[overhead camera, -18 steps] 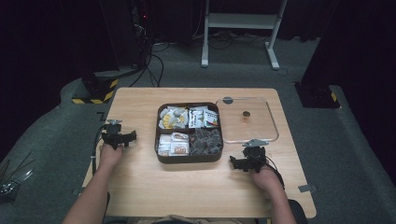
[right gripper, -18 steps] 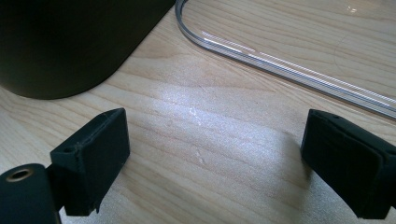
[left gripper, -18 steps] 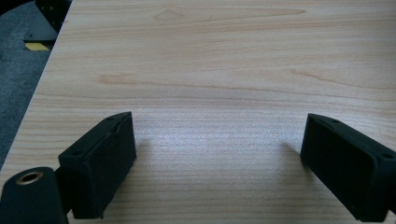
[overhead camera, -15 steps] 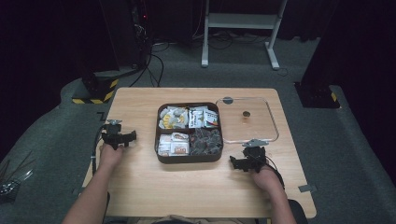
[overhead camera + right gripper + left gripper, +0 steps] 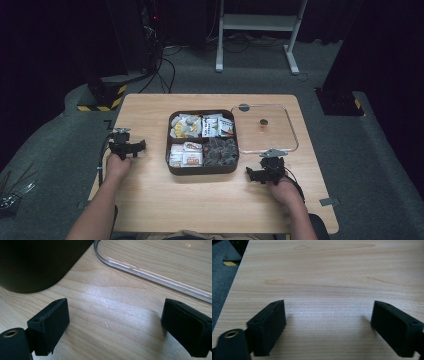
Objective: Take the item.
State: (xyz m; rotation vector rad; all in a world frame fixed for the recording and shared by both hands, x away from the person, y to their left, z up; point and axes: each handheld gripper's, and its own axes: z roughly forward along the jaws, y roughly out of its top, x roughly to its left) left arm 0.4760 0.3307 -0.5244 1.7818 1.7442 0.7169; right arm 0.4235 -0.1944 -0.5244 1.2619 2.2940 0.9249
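1. Right now your left gripper point(image 5: 128, 147) sits at about 9 o'clock from the brown tray point(image 5: 202, 169), well apart from it, with your left hand point(image 5: 118, 166) behind it.
2. In the left gripper view its fingers point(image 5: 267, 327) stand wide apart over bare tabletop point(image 5: 329, 277); they hold nothing, and nothing lies between them.
3. Your right gripper point(image 5: 266, 172) rests at about 4 o'clock from the tray, near its corner, just below the near edge of the clear lid point(image 5: 265, 128).
4. In the right gripper view its fingers point(image 5: 50, 325) are likewise spread wide and empty, with only wood grain between them.
5. That close view gives you what the high one cannot: the tray's dark rounded corner point(image 5: 40, 262) at 11 o'clock and the lid's transparent rim point(image 5: 150, 272) running from 12 toward 3 o'clock, both apart from the fingers.
6. The high view alone shows you the tray's four compartments, filled with wrapped packets, pale ones to the left and a darker heap at the near right.
7. The lid lies flat beside the tray at 3 o'clock, touching or nearly touching its far right corner; its long axis runs roughly 9 to 3, and a small dark knob point(image 5: 263, 121) sits at its middle.
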